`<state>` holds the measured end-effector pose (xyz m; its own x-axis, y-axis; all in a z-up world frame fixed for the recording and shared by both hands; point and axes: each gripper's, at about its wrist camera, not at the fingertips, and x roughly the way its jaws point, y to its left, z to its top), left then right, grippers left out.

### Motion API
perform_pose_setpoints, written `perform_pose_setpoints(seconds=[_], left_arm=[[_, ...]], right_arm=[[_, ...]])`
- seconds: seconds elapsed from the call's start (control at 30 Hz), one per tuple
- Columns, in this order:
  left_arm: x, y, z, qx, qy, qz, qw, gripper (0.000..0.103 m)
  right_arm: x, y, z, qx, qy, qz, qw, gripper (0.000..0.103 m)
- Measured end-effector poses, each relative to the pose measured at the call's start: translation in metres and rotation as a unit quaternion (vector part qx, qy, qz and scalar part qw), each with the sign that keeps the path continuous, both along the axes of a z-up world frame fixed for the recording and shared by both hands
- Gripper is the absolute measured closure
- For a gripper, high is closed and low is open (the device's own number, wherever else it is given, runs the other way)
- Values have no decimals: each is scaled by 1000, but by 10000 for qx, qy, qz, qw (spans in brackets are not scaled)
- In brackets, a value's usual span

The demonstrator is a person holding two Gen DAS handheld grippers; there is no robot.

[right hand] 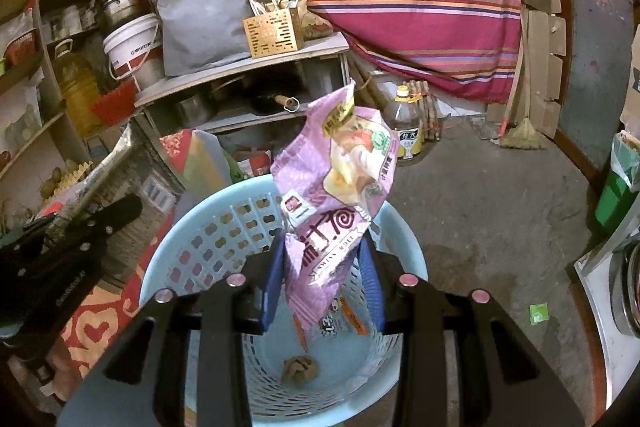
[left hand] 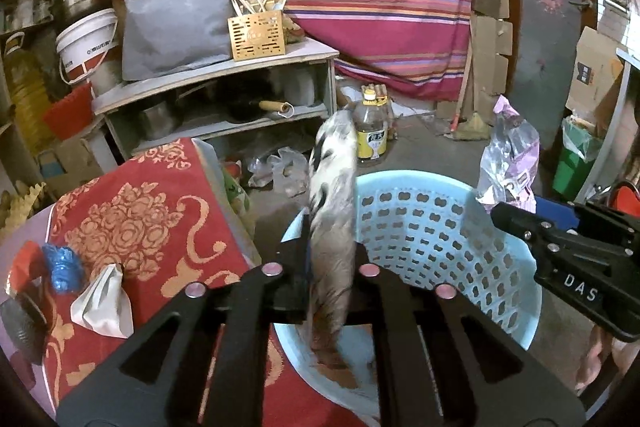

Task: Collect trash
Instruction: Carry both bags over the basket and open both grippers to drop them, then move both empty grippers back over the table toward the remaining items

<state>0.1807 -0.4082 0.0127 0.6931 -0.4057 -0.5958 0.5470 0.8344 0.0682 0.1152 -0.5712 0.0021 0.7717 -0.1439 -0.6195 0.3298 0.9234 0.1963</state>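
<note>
Two wrappers held over the blue basket (right hand: pixel 168 279), neither dropped yet: left gripper (left hand: pixel 330 267) pinched narrowly on a grey-and-white wrapper (left hand: pixel 334 187), right gripper (right hand: pixel 324 267) closed on a purple snack bag (right hand: pixel 332 179). Both long axes upright, tips pointing away and up. Already inside: a brown crumpled wad (right hand: pixel 300 369). Left on the red tablecloth (left hand: pixel 160 211): white tissue (left hand: pixel 102 301), blue scrap (left hand: pixel 64 267)

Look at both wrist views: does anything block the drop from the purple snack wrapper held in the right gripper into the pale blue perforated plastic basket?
Nothing visible does. The purple snack wrapper hangs in the right gripper directly above the open mouth of the pale blue perforated plastic basket; only a crumpled brown wad lies at its bottom.
</note>
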Motion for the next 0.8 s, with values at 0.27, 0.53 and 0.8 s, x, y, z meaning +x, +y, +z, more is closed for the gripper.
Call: perform_pose_setpoints(seconds=[0.27,0.53,0.8], left_arm=[[-5,5,4,43,-199,148,9997,51],[2,28,14,-4,-301,417,9987,33],[7,46,17,-42,-311,591,9978,26]], right_arm=[[5,3,-4,-22,94,16,10000,67],[12,11,-6,-137,181,-38,9997,52],[16,17,-8,-217,267,-42,9994,35]])
